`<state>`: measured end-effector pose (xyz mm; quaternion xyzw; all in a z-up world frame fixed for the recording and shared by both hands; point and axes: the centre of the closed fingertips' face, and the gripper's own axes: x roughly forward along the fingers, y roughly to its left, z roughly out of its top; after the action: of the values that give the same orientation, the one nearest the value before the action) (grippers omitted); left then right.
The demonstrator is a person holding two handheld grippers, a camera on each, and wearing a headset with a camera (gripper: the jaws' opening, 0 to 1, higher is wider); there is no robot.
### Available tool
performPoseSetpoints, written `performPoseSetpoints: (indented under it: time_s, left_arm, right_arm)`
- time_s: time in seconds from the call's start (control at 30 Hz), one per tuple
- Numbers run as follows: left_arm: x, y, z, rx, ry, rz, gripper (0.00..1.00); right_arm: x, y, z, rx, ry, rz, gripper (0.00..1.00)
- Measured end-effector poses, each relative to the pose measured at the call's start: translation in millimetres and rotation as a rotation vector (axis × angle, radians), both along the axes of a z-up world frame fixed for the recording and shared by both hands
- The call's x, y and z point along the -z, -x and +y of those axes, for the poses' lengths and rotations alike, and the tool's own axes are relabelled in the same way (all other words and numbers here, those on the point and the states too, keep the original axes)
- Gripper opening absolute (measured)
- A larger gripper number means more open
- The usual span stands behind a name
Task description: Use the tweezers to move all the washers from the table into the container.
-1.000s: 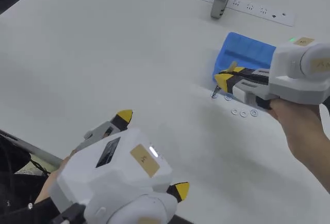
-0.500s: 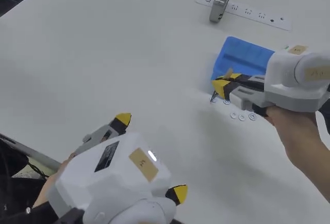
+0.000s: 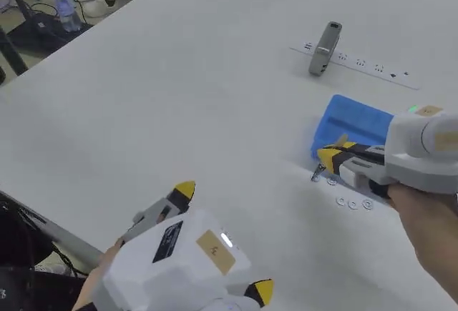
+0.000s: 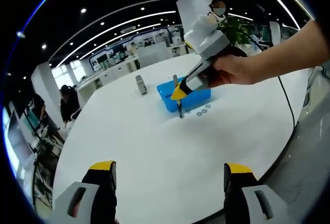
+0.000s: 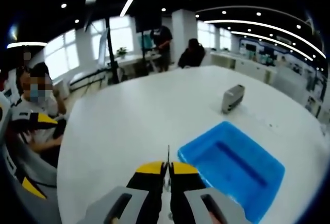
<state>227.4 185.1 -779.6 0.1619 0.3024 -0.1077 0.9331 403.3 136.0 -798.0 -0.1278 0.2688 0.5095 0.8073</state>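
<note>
My right gripper (image 3: 330,156) is shut on thin metal tweezers (image 3: 316,174), whose tips point down at the white table beside the near left corner of the blue container (image 3: 356,121). Three small washers (image 3: 353,204) lie in a row just in front of that gripper, and another washer (image 3: 331,181) lies near the tweezers' tips. I cannot tell whether the tips hold a washer. In the right gripper view the jaws (image 5: 167,170) pinch the tweezers (image 5: 168,156) with the container (image 5: 232,168) to the right. My left gripper (image 4: 170,183) is open and empty, low at the table's near edge (image 3: 223,240).
A white power strip (image 3: 372,68) with a grey device (image 3: 325,48) on it lies beyond the container. The white table (image 3: 179,89) spreads wide to the left. People sit at desks in the background (image 5: 193,54). Chairs and cables stand off the far left edge.
The head view has shifted, so everything sits lower and further right in the picture. The right gripper and tweezers stay at the container's corner near the washers. The left gripper holds still.
</note>
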Motion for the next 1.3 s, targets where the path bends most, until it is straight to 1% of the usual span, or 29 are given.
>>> performPoseSetpoints:
  time_s: [0.03,0.07,0.13,0.17,0.2,0.3,0.33,0.4,0.43,0.5,0.57,0.6,0.63,0.67,0.73,0.77,0.8,0.83,0.87,0.97,1.0,1.07,1.13,1.17,1.2,1.23,1.27,1.3]
  left_arm:
    - [-3.8,-0.8,0.5,-0.001,0.001,-0.016,0.87]
    - [-5.9,-1.4,0.9,-0.002,0.002,-0.025,0.87]
    - [-8.9,-2.4,2.9,-0.008,0.003,-0.035,0.86]
    - [-9.4,-3.1,3.9,-0.010,0.005,-0.036,0.87]
    - [-9.9,-4.7,6.6,-0.015,0.004,-0.038,0.87]
    - [-9.6,-5.7,11.0,-0.035,0.020,-0.032,0.88]
    - [-10.7,-5.6,11.3,-0.036,0.015,-0.039,0.88]
    - [-11.8,-5.7,13.7,-0.032,-0.008,-0.045,0.88]
    - [-11.7,-5.7,14.7,-0.033,-0.012,-0.046,0.88]
    - [-10.6,-5.8,17.6,-0.038,-0.011,-0.045,0.88]
    - [-8.8,-6.7,17.5,-0.046,0.018,-0.044,0.88]
    - [-6.0,-7.2,16.6,-0.046,0.032,-0.034,0.88]
    - [-4.7,-6.9,16.5,-0.046,0.033,-0.026,0.88]
    - [-4.7,-6.4,16.4,-0.046,0.034,-0.027,0.88]
    - [-3.6,-5.6,16.7,-0.047,0.034,-0.023,0.87]
    - [-3.1,-5.5,16.8,-0.048,0.033,-0.021,0.87]
    - [-1.3,-5.1,17.7,-0.052,0.029,-0.014,0.86]
    - [-0.2,-4.6,18.4,-0.053,0.023,-0.007,0.86]
    - [-0.4,-4.4,18.6,-0.054,0.022,-0.009,0.86]
    - [-2.8,-4.7,19.3,-0.057,0.020,-0.023,0.85]
    - [-2.6,-4.6,19.4,-0.058,0.020,-0.022,0.85]
    - [-1.6,-4.2,19.3,-0.058,0.019,-0.017,0.85]
    - [-2.0,-4.4,18.5,-0.055,0.018,-0.020,0.86]
    - [-2.3,-4.5,18.3,-0.054,0.018,-0.023,0.86]
    - [-2.2,-4.5,18.1,-0.054,0.019,-0.022,0.86]
    - [-1.0,-4.2,18.1,-0.054,0.019,-0.016,0.87]
    - [-0.6,-4.0,17.9,-0.055,0.019,-0.014,0.87]
    - [-0.7,-4.1,17.7,-0.055,0.021,-0.015,0.87]
  right_arm:
    - [-1.8,-0.3,-0.5,0.005,-0.006,0.004,0.00]
    - [-5.9,-0.1,-0.8,0.014,-0.018,0.010,0.00]
    - [-14.1,-0.8,-1.9,0.022,-0.030,0.004,0.00]
    - [-17.9,-2.1,-2.5,0.026,-0.037,-0.001,0.00]
    - [-25.0,-2.6,-5.0,0.033,-0.048,-0.002,0.00]
    - [-33.4,-3.7,-4.5,0.036,-0.064,0.000,0.00]
    - [-41.5,-2.8,-7.0,0.044,-0.072,-0.001,0.00]
    - [-49.9,-1.9,-8.0,0.045,-0.082,-0.002,0.00]
    - [-55.9,-1.5,-7.8,0.045,-0.092,-0.007,0.00]
    - [-66.7,-1.0,-7.3,0.048,-0.107,-0.019,0.00]
    - [-75.3,-2.2,-7.0,0.050,-0.120,-0.036,0.00]
    - [-81.4,-3.2,-6.9,0.054,-0.130,-0.044,0.00]
    - [-87.6,-4.7,-6.4,0.058,-0.145,-0.051,0.00]
    - [-89.2,-7.2,-6.3,0.061,-0.153,-0.058,0.00]
    - [-94.1,-10.6,-6.5,0.067,-0.157,-0.066,0.00]
    - [-98.8,-12.7,-6.2,0.070,-0.160,-0.076,0.00]
    - [-102.3,-18.1,-6.8,0.073,-0.163,-0.092,0.00]
    - [-103.0,-19.2,-6.7,0.072,-0.162,-0.096,0.00]
    - [-103.8,-23.2,-6.8,0.071,-0.156,-0.106,0.00]
    - [-104.2,-32.2,-6.7,0.077,-0.155,-0.125,0.00]
    - [-103.4,-35.5,-6.4,0.079,-0.156,-0.126,0.00]
    - [-98.9,-40.6,-5.9,0.087,-0.159,-0.114,0.00]
    - [-90.1,-45.4,-4.5,0.096,-0.164,-0.092,0.00]
    - [-82.1,-47.3,-3.1,0.101,-0.158,-0.079,0.00]
    - [-75.2,-50.1,-2.8,0.103,-0.149,-0.072,0.00]
    - [-66.6,-52.5,-2.1,0.105,-0.134,-0.070,0.00]
    - [-60.9,-53.3,-2.0,0.106,-0.119,-0.071,0.00]
    - [-52.9,-54.9,-1.4,0.109,-0.105,-0.062,0.00]
